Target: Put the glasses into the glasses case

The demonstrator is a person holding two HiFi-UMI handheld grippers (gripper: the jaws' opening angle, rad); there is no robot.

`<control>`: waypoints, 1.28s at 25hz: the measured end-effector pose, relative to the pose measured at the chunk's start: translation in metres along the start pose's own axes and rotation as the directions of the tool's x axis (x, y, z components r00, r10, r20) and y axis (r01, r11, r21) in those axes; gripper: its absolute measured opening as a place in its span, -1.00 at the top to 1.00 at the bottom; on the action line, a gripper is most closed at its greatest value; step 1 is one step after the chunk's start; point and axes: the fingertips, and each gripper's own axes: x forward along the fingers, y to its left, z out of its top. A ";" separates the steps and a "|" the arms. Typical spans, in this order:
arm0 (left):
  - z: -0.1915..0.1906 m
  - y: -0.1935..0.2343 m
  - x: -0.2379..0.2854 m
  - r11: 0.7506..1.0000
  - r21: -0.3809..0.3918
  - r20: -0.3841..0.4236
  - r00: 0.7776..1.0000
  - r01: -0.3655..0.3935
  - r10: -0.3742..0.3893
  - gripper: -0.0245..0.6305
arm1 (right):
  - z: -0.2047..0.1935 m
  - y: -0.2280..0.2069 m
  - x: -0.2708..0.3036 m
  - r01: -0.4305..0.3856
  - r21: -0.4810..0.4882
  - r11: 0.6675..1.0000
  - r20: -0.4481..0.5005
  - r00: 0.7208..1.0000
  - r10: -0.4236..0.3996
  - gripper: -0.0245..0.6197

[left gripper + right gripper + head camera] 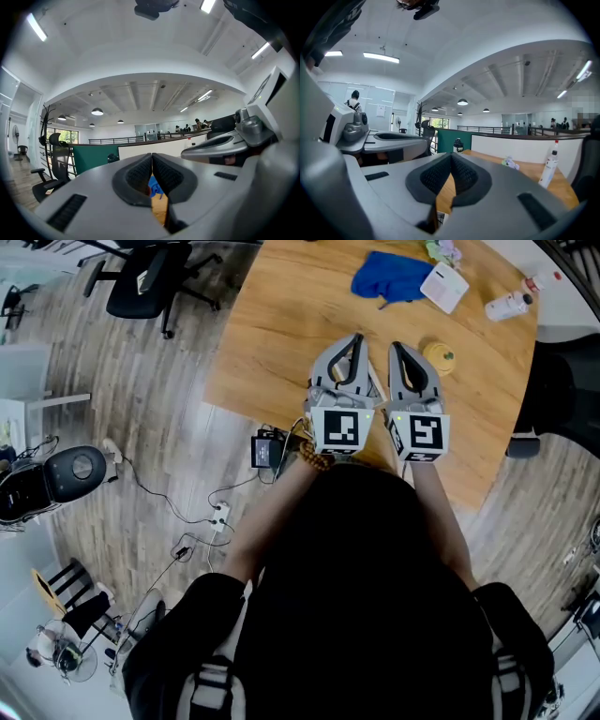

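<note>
Glasses: I cannot make them out. One blue fabric item (392, 276) lies at the counter's (281, 334) far side, just beside one white card (443, 285). One white bottle (509, 304) lies farther right. My left tool (357, 337) and right tool (395, 346) are both closed and empty.

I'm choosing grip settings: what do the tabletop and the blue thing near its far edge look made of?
Tabletop: wood or wood-look laminate, matte; light brown with visible grain. Blue thing: probably soft cloth; it lies crumpled in folds, without shine.
</note>
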 end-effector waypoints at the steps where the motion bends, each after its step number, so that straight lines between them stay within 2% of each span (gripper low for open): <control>1: -0.004 0.000 -0.001 1.000 -0.006 -0.011 1.000 -0.002 0.002 0.86 | -0.002 0.001 0.000 -0.003 0.000 1.000 -0.006 1.000 0.003 0.90; 18: -0.041 -0.003 -0.006 1.000 -0.009 -0.094 0.996 0.000 -0.001 0.86 | -0.050 0.005 0.004 -0.046 -0.018 0.999 -0.114 0.993 0.043 0.91; 25: -0.051 0.000 -0.007 1.000 -0.017 -0.115 0.993 -0.007 0.005 0.86 | -0.064 -0.003 0.003 -0.006 -0.043 0.999 -0.166 0.986 -0.001 0.91; 32: -0.055 0.003 -0.010 1.000 -0.023 -0.129 0.992 -0.015 0.011 0.86 | -0.075 -0.005 0.003 -0.006 -0.039 0.999 -0.199 0.980 -0.002 0.91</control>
